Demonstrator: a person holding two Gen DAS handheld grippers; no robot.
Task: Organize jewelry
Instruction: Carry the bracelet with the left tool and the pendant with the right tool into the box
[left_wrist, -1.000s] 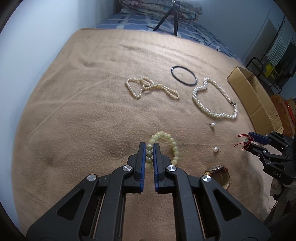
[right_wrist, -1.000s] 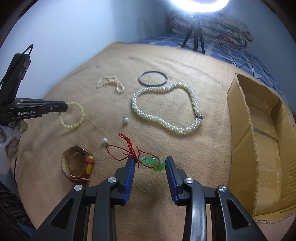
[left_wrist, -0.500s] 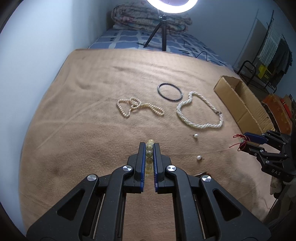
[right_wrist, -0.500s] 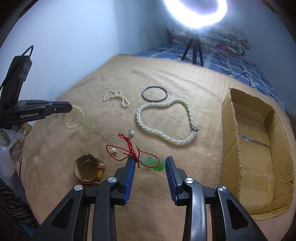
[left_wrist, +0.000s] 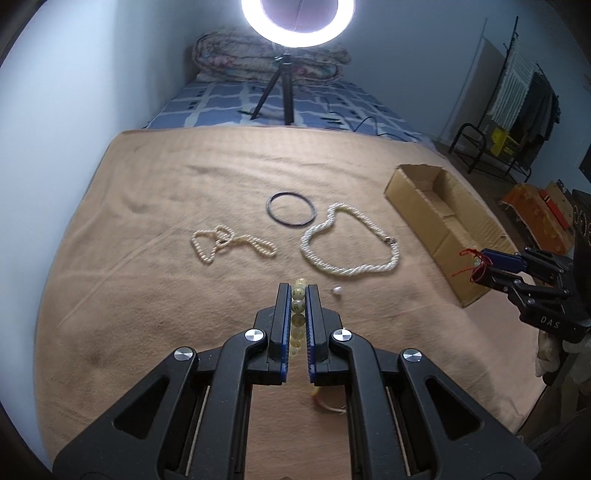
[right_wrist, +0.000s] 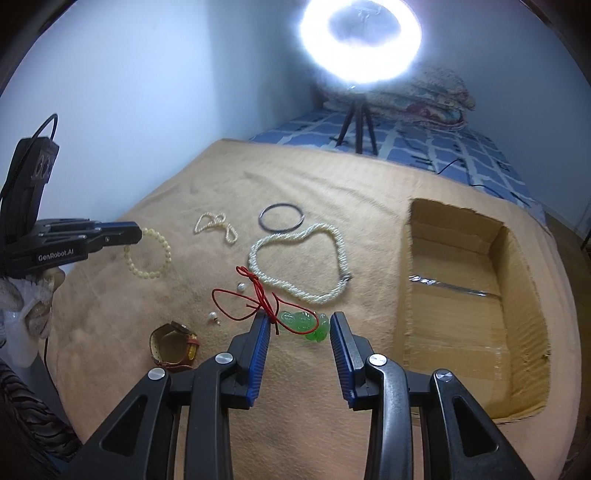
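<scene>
Left gripper (left_wrist: 298, 291) fingers are pinching nearly shut on the yellow-green bead bracelet (right_wrist: 148, 252), which is dangling clear of the tan blanket (left_wrist: 147, 295). Right gripper (right_wrist: 299, 325) fingers are standing partly apart, clamping the green pendant (right_wrist: 304, 325) by its ends, red cord (right_wrist: 255, 295) trailing off toward the left gripper's side, also raised off the bed.

Still lying on the blanket: the thick pearl necklace (left_wrist: 351, 247), thin pearl strand (left_wrist: 229, 243), dark bangle (left_wrist: 291, 208), two loose pearl earrings (right_wrist: 241, 286), and a leather-strap watch (right_wrist: 173, 345). The cardboard box (right_wrist: 472, 295) is sitting open beside the right gripper, looking empty apart from tape.

Judging by this, sorting is barely starting; two pieces are being carried, likely heading for the box, five kinds remaining.
</scene>
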